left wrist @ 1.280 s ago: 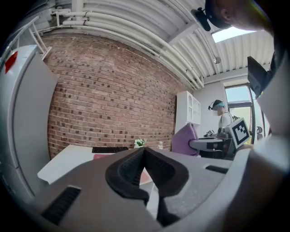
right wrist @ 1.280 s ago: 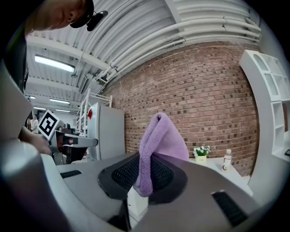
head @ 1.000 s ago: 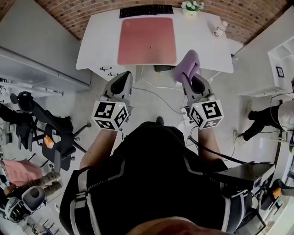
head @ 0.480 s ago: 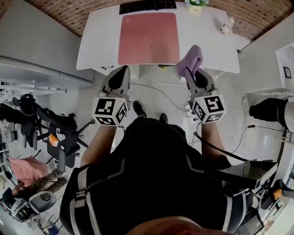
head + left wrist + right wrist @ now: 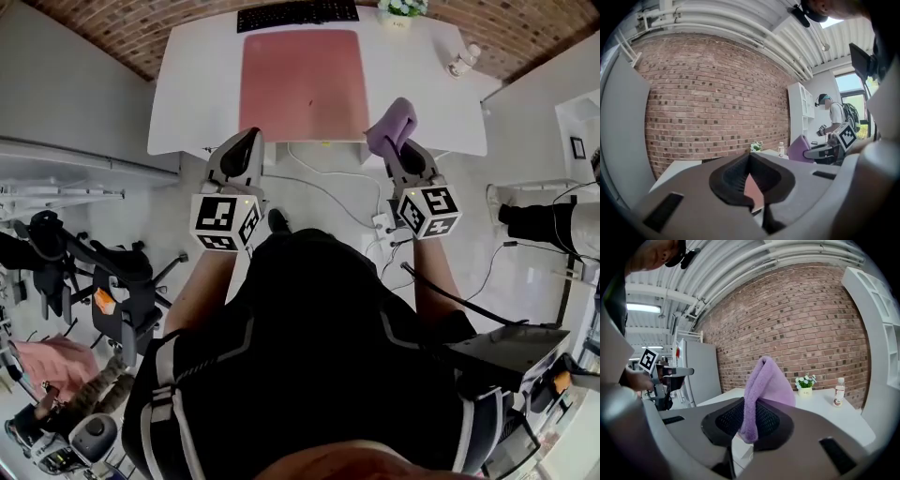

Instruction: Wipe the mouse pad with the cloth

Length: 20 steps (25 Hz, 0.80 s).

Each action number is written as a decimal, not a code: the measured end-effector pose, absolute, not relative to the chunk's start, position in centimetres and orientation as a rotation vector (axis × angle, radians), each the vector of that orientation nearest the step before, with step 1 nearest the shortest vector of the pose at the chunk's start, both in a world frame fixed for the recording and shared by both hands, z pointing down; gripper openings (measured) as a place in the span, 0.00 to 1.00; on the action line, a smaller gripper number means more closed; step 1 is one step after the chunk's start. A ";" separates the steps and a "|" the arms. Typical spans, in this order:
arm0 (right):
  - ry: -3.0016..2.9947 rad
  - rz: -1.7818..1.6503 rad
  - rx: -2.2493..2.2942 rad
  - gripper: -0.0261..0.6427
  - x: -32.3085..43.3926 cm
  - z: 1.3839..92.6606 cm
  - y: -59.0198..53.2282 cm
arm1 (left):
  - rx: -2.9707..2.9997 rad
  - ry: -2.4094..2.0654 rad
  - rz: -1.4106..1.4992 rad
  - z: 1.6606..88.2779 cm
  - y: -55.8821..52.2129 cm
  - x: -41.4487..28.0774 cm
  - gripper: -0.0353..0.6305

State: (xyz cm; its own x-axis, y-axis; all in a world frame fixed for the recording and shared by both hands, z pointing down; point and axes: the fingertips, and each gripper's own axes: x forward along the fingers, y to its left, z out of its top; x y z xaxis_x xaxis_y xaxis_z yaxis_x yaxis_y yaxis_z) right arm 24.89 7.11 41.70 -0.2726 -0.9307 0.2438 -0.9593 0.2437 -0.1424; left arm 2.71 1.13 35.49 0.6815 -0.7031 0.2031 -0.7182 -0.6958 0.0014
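Note:
A pink mouse pad (image 5: 302, 84) lies in the middle of the white desk (image 5: 202, 94), with a small dark speck near its lower right. My right gripper (image 5: 397, 142) is shut on a folded purple cloth (image 5: 393, 125), held at the desk's near edge, right of the pad. In the right gripper view the cloth (image 5: 763, 390) stands up from between the jaws. My left gripper (image 5: 246, 148) hovers at the near edge by the pad's left corner; its jaws (image 5: 751, 182) are shut and hold nothing.
A black keyboard (image 5: 295, 14) lies behind the pad. A small flower pot (image 5: 398, 9) and a white bottle (image 5: 461, 61) stand at the desk's back right. Cables (image 5: 328, 187) trail on the floor below. Office chairs (image 5: 84, 272) stand at left. A person (image 5: 553, 225) is at right.
Both grippers have moved forward toward the desk's near edge, the right one carrying the cloth. The desk sits lower and nearer in the head view.

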 end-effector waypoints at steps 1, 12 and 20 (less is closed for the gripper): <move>-2.381 0.405 1.822 0.12 24.9 42.2 6.7 | 2.813 -1.194 0.282 35.5 0.5 2.4 0.06; -2.129 0.451 1.876 0.12 25.6 47.6 2.9 | 2.685 -1.108 0.245 40.3 -5.3 -0.4 0.06; -1.975 0.542 1.906 0.12 26.3 51.8 0.4 | 2.635 -1.077 0.312 43.3 -8.0 -2.3 0.06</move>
